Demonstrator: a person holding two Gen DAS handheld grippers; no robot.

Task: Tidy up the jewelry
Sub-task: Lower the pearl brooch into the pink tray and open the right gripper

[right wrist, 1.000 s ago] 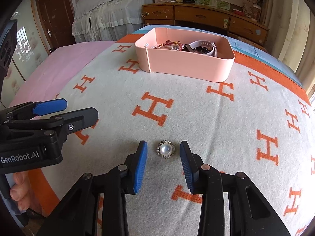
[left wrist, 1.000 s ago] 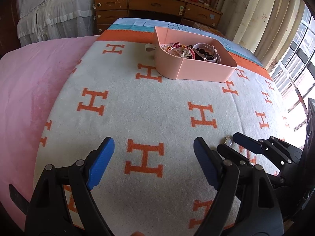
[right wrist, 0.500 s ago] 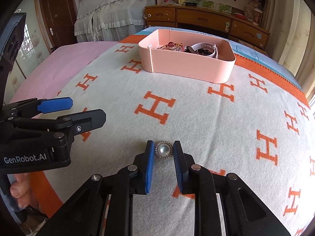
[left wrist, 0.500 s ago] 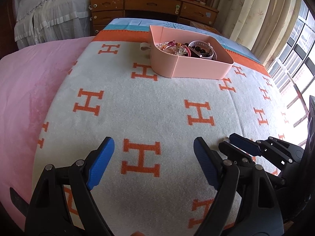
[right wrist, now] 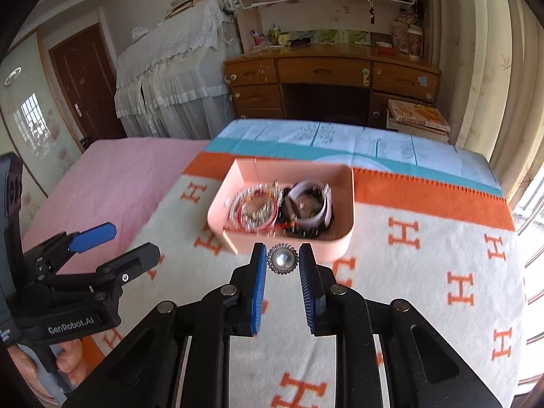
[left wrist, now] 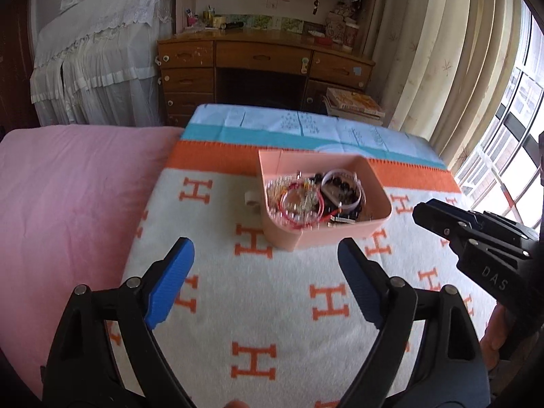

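My right gripper is shut on a round pearl brooch with a sparkly rim and holds it in the air just in front of the pink jewelry box. The box holds beaded bracelets and a white band. In the left wrist view the same box sits ahead on the H-patterned blanket. My left gripper is open and empty above the blanket. The right gripper shows at the right edge of that view.
A pink sheet covers the bed's left side. A small white object lies left of the box. A wooden desk and stacked books stand beyond the bed. Curtains and a window are on the right.
My right gripper closed on the pearl brooch, lifted it off the blanket and carried it toward the pink box. My left gripper rose and stayed open.
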